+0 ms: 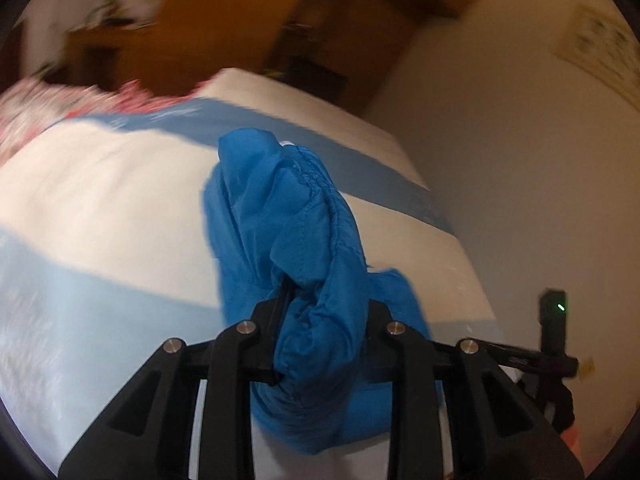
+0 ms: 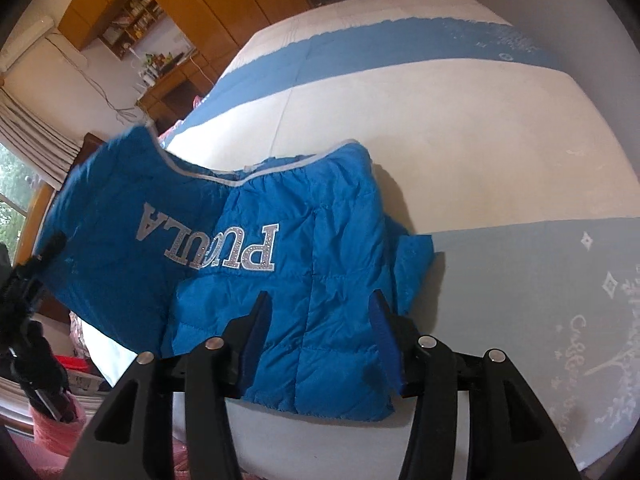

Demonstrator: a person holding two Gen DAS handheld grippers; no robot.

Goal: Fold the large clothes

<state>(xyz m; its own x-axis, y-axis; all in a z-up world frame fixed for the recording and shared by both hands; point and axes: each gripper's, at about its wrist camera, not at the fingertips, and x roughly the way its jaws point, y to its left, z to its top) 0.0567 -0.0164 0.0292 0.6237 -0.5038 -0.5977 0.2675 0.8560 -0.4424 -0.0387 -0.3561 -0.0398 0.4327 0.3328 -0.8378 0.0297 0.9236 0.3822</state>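
The left hand-held gripper (image 1: 322,312) is clamped on a bunched fold of the blue jacket (image 1: 296,240), lifted off the bed (image 1: 100,184). The padded cloth swells around both fingers, so the pads are hidden and only the black linkage shows. That view is smeared: the wardrobe (image 1: 224,12) and the flowered fabric (image 1: 60,100) at the bed's far edge are too blurred to read.

From the right wrist, the jacket (image 2: 240,264) lies partly on the bed (image 2: 460,140), one half raised toward the left, where a dark rig (image 2: 28,280) stands, cut off by the frame. Its silver lettering (image 2: 208,246) appears upside down, with a crease through the middle letters. The right hand-held gripper (image 2: 320,312) stands about half open, fingers astride the jacket's near part; whether the pads touch the cloth I cannot tell. The hem below passes behind the linkage.
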